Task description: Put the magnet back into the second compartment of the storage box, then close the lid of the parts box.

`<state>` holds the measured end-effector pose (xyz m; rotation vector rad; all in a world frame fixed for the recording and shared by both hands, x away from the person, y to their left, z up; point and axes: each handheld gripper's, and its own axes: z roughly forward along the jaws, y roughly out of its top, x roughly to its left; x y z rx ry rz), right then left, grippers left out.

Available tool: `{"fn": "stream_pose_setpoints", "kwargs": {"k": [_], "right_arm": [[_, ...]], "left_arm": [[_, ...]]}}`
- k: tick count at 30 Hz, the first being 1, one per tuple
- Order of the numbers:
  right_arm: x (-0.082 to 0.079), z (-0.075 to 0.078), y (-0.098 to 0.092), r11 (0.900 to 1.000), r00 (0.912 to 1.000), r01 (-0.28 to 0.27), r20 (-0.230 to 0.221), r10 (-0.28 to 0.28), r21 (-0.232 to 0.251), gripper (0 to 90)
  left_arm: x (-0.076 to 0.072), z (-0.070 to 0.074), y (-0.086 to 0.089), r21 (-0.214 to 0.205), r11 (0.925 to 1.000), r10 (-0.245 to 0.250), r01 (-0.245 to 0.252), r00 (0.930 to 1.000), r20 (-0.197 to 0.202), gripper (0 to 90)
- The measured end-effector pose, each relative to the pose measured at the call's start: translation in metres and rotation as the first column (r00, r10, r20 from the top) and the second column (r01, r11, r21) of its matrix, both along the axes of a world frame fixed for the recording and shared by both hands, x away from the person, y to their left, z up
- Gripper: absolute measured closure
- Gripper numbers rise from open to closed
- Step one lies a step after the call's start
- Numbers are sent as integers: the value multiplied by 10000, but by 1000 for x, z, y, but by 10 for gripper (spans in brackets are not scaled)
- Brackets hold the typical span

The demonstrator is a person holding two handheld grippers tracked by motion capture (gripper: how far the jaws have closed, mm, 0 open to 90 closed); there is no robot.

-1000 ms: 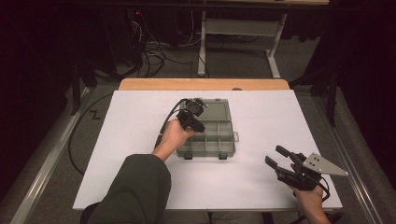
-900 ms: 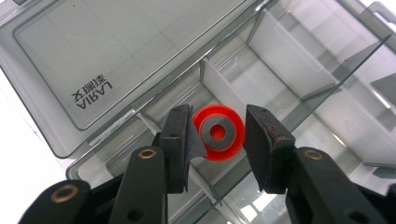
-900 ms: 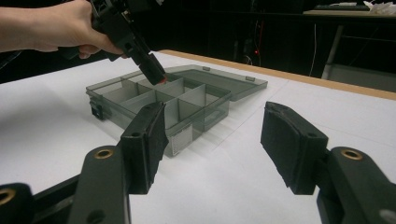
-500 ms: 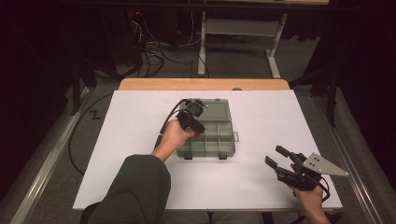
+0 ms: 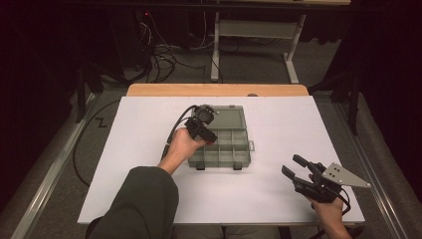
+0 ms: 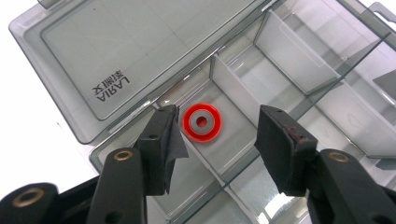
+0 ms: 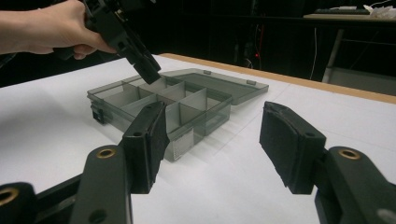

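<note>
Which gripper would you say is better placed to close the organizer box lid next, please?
Probably the left gripper: it hangs open over the organizer box, above the red washer. The right gripper is off the box, near the table's edge.

Red ring with grey centre [image 6: 201, 122], lying flat in open smoky organiser box's [image 6: 116, 60] compartment, lid back.

A dim lab or workshop: a white-covered tabletop [image 5: 149, 149] stands on a grey floor. Behind it, tangled cables [image 5: 164, 50] trail beneath a metal-framed workbench [image 5: 249, 30] against dark surroundings.
</note>
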<state>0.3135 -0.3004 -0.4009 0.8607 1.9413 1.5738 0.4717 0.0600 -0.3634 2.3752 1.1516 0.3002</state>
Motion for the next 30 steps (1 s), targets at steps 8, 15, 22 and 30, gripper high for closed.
{"fn": "stream_pose_setpoints", "kwargs": {"k": [8, 15, 22, 30], "right_arm": [[2, -1, 1, 9998, 9999, 148, -79, -149, -109, 445], [3, -1, 3, 9998, 9999, 128, -78, -129, -163, 445], [4, -1, 4, 9997, 9997, 172, -151, -175, -191, 442], [5, -2, 4, 9999, 9994, 145, -329, -148, -89, 451]], "left_arm": [[-5, 3, 2, 14, 10000, -44, 44, 10000, 55, 445], [-12, 3, 6, -143, 9999, -81, 83, 9998, 177, 436], [-19, 6, 11, -286, 9994, -169, 177, 9994, 304, 427], [-27, 7, 14, -390, 9990, -203, 220, 9988, 445, 426]]}}
